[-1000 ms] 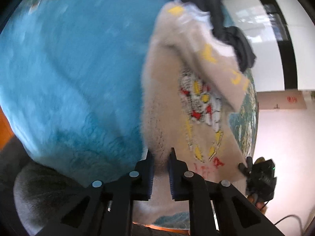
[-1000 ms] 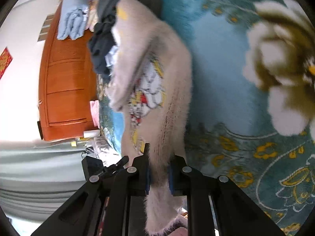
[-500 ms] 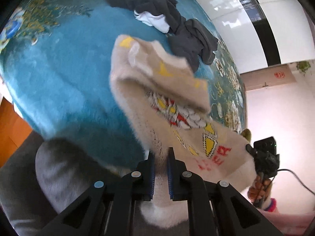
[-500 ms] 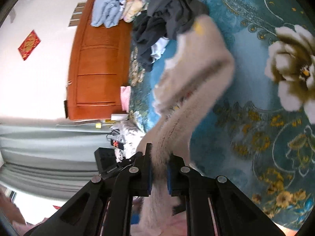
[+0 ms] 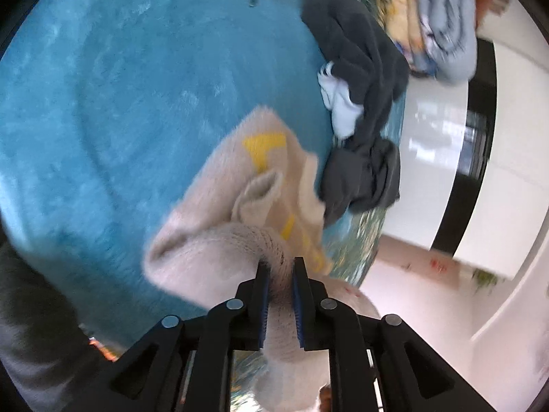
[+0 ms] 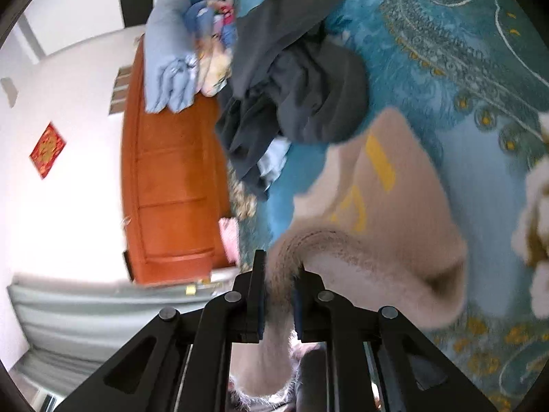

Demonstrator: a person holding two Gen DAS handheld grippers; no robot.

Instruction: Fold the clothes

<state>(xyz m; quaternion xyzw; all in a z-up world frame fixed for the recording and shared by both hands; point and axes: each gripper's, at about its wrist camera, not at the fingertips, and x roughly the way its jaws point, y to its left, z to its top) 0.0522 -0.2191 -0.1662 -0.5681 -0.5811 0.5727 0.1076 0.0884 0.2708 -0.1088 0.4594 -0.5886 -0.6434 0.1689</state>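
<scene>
Both grippers, left (image 5: pixel 279 274) and right (image 6: pixel 278 271), pinch the fuzzy beige sweater (image 5: pixel 219 213); lower its hem evenly onto the teal blanket (image 5: pixel 103 103), short of the dark clothes pile (image 5: pixel 360 79).

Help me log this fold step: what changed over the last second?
Both grippers carried the beige sweater edge forward toward the dark clothes pile, doubling it over so the cartoon print is now hidden. Left gripper and right gripper stayed clamped on it; the pile and blue blanket stayed put.
</scene>
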